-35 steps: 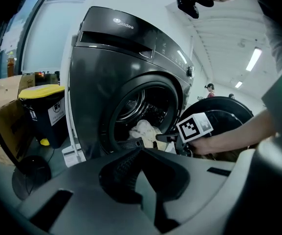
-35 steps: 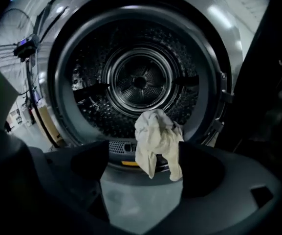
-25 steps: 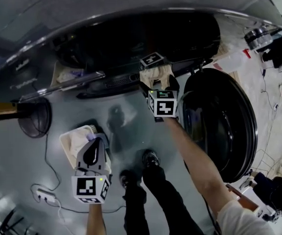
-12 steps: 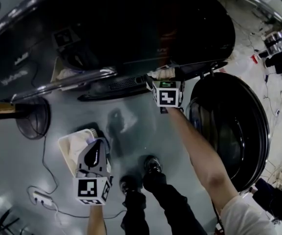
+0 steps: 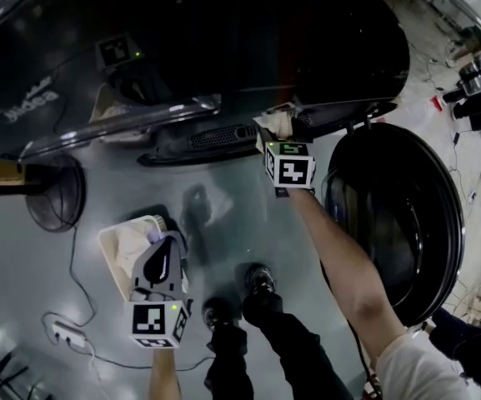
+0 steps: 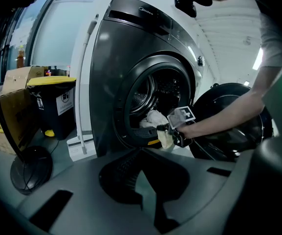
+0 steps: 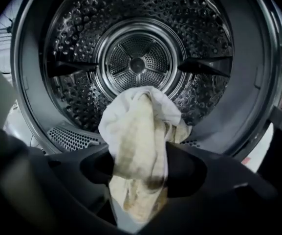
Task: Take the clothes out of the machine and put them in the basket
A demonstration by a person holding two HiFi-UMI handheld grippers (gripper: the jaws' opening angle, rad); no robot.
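Observation:
A cream cloth (image 7: 141, 146) hangs out of the washing machine's drum (image 7: 138, 62) over the lower rim of the opening. My right gripper (image 7: 141, 175) has just been closing, and its jaws now pinch the cloth from both sides. In the head view the right gripper (image 5: 278, 133) is at the machine's mouth with the cloth (image 5: 275, 123) at its tip. In the left gripper view the cloth (image 6: 155, 119) droops beside the right gripper (image 6: 167, 131). My left gripper (image 5: 163, 252) hovers over the white basket (image 5: 117, 242), jaws together and empty. The basket holds pale cloth.
The round machine door (image 5: 398, 215) stands swung open at the right. A dark round fan (image 5: 57, 198) sits on the floor at the left, with a power strip (image 5: 65, 333) and cable nearby. A yellow-lidded bin (image 6: 53, 102) and a cardboard box (image 6: 9, 106) stand beside the machine.
The right gripper has shifted a little to the right at the machine's mouth and closed on the cream cloth. The left gripper stays over the basket.

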